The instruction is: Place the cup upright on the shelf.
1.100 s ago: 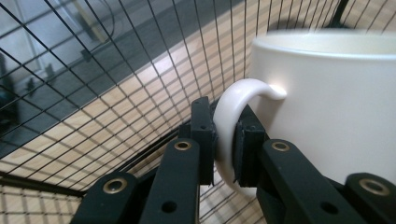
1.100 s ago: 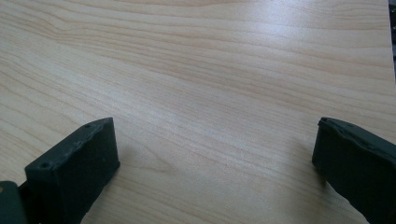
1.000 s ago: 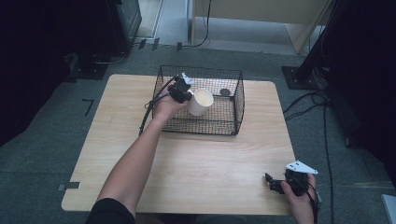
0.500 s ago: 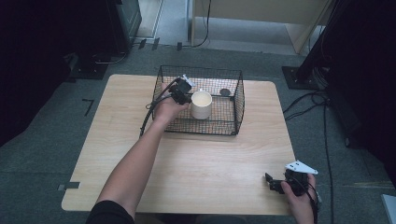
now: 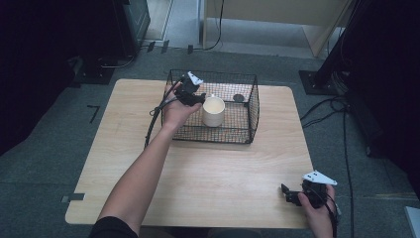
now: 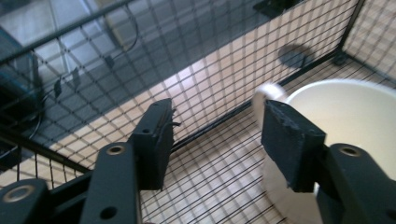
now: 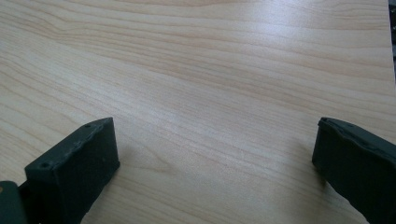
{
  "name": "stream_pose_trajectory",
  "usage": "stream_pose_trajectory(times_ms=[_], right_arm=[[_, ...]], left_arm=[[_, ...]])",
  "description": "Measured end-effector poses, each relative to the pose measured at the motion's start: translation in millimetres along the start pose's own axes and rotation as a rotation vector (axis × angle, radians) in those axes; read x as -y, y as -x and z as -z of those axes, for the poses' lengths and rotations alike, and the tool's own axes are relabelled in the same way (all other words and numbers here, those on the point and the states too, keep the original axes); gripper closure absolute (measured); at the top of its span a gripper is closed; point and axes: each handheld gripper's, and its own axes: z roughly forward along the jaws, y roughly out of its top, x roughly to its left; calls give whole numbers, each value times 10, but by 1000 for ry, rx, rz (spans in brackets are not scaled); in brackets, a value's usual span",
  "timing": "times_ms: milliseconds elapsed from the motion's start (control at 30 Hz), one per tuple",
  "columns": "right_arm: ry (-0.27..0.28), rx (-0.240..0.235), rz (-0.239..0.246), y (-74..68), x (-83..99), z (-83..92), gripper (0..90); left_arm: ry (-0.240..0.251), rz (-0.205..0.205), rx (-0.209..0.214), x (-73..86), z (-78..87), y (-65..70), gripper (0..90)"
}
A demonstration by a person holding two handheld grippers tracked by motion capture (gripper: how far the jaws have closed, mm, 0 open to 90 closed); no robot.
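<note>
Now the left gripper (image 6: 215,135), jaws just opened, stands beside the freed white cup (image 6: 345,121).

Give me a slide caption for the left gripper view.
Left claw open inside the wire basket, jaws just opened and empty, beside the white cup.

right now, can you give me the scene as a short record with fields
work in hand: white cup stands upright in the wire basket
left tool: beside the cup's rim, jaws just been opening, nothing between them
right tool: open, low over bare table at the near right corner
also in basket: small dark round thing, too small to identify
</note>
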Motion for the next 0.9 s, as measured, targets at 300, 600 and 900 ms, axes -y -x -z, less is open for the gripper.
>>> stream_pose_trajectory(times_ms=[300, 600, 900], right_arm=[[0, 0, 0, 0, 0, 0, 0], [0, 1, 2, 1, 0, 0, 0], [0, 1, 2, 1, 0, 0, 0]], left_arm=[[116, 96, 99, -148, 336, -8, 413], [187, 70, 96, -187, 707, 28, 380], [203, 94, 119, -101, 939, 15, 317]])
